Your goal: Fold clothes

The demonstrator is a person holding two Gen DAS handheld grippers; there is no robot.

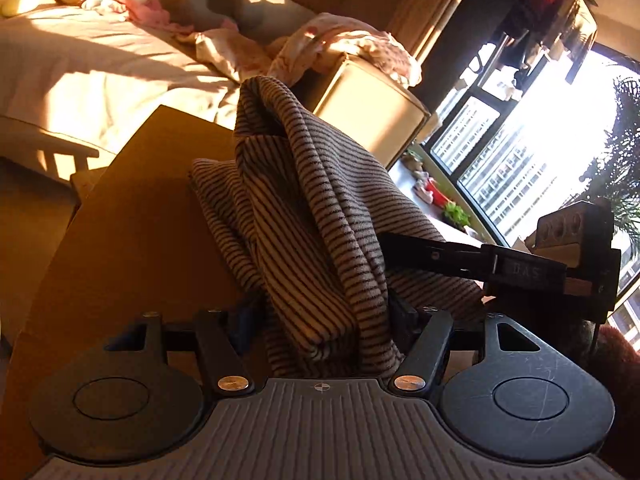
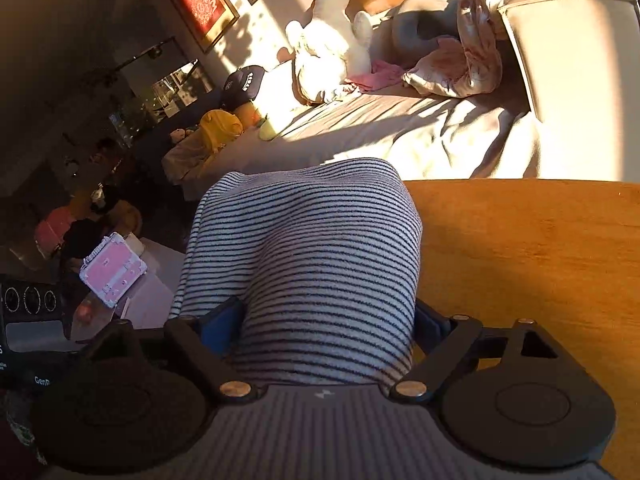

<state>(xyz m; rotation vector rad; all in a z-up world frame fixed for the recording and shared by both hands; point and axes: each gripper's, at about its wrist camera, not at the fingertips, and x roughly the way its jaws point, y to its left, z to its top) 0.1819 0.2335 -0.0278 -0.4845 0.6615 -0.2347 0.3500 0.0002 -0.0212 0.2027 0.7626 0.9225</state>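
Left gripper (image 1: 320, 320): a thick bunch of the striped garment (image 1: 304, 208) fills the gap between its blue-padded fingers, which stand part-way apart on either side of the cloth; whether the pads press on it, I cannot tell.
Right gripper (image 2: 328, 328): its fingers stand wide, with a broad fold of the striped cloth packed between them; the blue pads (image 2: 218, 330) lie against the fabric's sides, but a firm clamp cannot be confirmed.
Right gripper in the left view (image 1: 492, 268): a dark finger reaches in from the right edge and meets the garment's right side.
Striped garment: cream with thin dark stripes, gathered in a tall, upright heap above the wooden table (image 1: 132, 216), rising from both grippers; in the right view it hangs past the table's left edge.
Wooden table: warm brown, sunlit; its far edge runs just before the bed (image 2: 400, 136).
Bed: pale sheet, rumpled, carrying a white plush toy (image 2: 332, 40) and a pink floral blanket (image 2: 480, 52).
Window (image 1: 500, 168): bright, at the right of the left view.
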